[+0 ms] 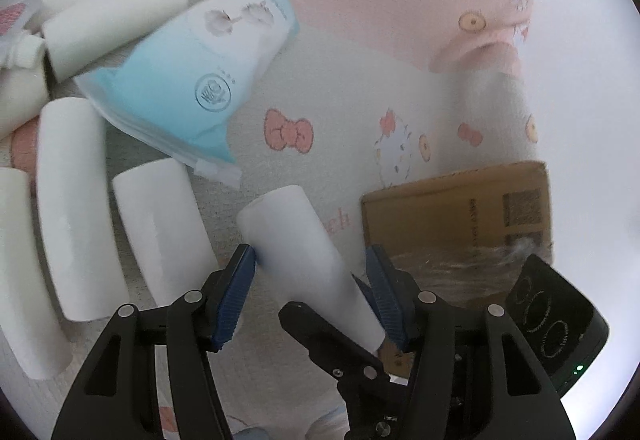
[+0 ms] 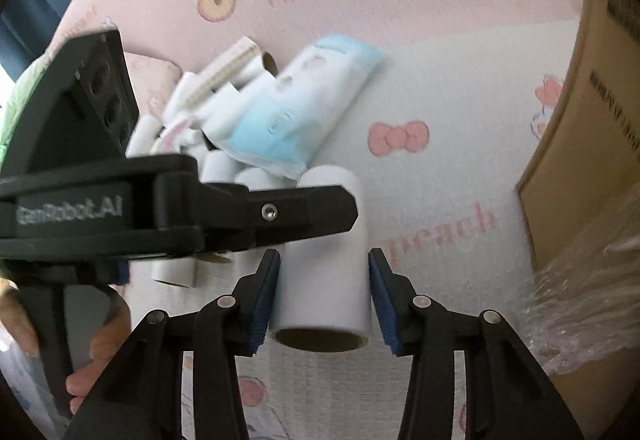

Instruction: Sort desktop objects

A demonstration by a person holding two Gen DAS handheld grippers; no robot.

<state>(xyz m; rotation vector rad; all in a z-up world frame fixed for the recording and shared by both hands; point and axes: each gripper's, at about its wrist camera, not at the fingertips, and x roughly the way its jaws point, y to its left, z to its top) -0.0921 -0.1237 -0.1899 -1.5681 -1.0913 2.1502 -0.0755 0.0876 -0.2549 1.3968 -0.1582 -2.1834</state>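
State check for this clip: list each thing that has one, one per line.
Left gripper: jaws around the white roll, seemingly touching.
Right gripper: jaws astride the same roll, small gaps visible.
White roll: lying between both grippers.
Blue pouch: lying flat, zip end closed.
Cardboard box: closed, film-wrapped.
Other rolls: lying loose.

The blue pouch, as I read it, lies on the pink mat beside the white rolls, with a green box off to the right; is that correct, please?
Not quite: the box is brown cardboard, not green, as the left wrist view shows. The blue pouch does lie on the pink mat beside the white rolls.
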